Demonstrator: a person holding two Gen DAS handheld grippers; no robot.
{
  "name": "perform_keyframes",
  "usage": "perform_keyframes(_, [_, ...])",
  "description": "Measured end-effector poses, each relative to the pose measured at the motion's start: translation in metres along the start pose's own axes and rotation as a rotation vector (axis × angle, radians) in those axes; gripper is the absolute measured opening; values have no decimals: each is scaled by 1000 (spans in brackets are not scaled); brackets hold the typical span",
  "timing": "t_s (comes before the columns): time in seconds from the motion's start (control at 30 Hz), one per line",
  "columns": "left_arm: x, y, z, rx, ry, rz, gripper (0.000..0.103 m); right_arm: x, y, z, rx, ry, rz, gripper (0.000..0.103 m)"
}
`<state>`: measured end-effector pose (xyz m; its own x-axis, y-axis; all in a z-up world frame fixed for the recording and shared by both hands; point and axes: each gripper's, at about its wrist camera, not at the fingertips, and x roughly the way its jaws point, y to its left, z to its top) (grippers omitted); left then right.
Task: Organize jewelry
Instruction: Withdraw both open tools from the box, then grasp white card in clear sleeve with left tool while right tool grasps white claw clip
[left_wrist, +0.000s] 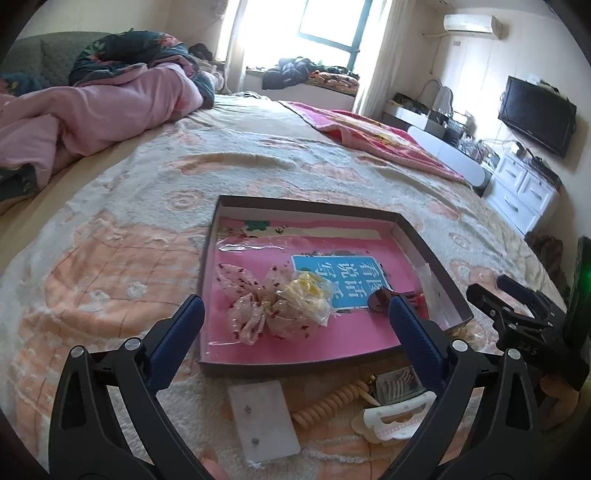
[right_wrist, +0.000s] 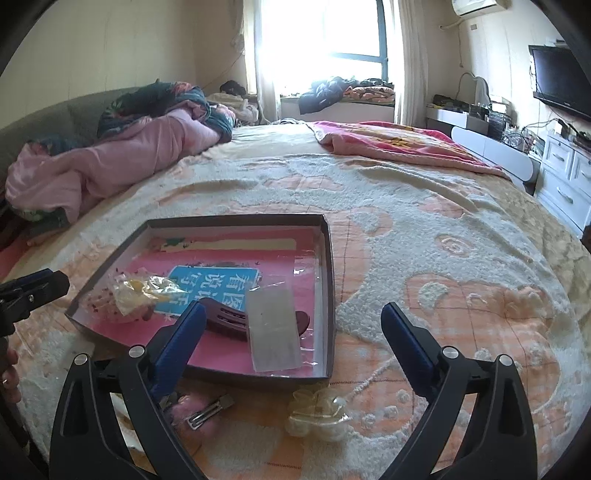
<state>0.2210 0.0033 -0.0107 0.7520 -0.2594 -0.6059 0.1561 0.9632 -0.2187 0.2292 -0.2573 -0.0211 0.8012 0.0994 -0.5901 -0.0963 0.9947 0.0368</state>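
Blue-padded left gripper (left_wrist: 295, 317) and right gripper (right_wrist: 293, 321) both hang wide apart, holding nothing, over a shallow box (left_wrist: 310, 205) on the bed (left_wrist: 122, 236). Inside lie a bow (left_wrist: 255, 314), a yellow bag (left_wrist: 308, 295) and a dark clip (right_wrist: 225, 317). Before the box lie a card (left_wrist: 263, 421), a coil tie (left_wrist: 325, 404) and a white clip (left_wrist: 391, 419).

We cannot read the small studs on the clear card (left_wrist: 263, 424) near the bottom edge; the dark hair clip (right_wrist: 236, 319) lies partly hidden behind a frosted packet (right_wrist: 273, 328); the pink clip (right_wrist: 201, 408) sits half behind a blue finger (right_wrist: 177, 354); window glare whitens the sill.
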Motion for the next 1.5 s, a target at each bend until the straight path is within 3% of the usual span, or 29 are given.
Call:
perform_keyframes(0.57, [-32,4,-14,-10,-50,52,91,-37,13,-14,8,-27,64,93])
perform_keyframes(0.97, [-36,18,-33,-19,-18,102,91,-51,42,-30,-47,-9,127,93])
perform_keyframes(1.5, [-29,27,-54,3,52,134,91,-48,78,-66,-118,77,205,93])
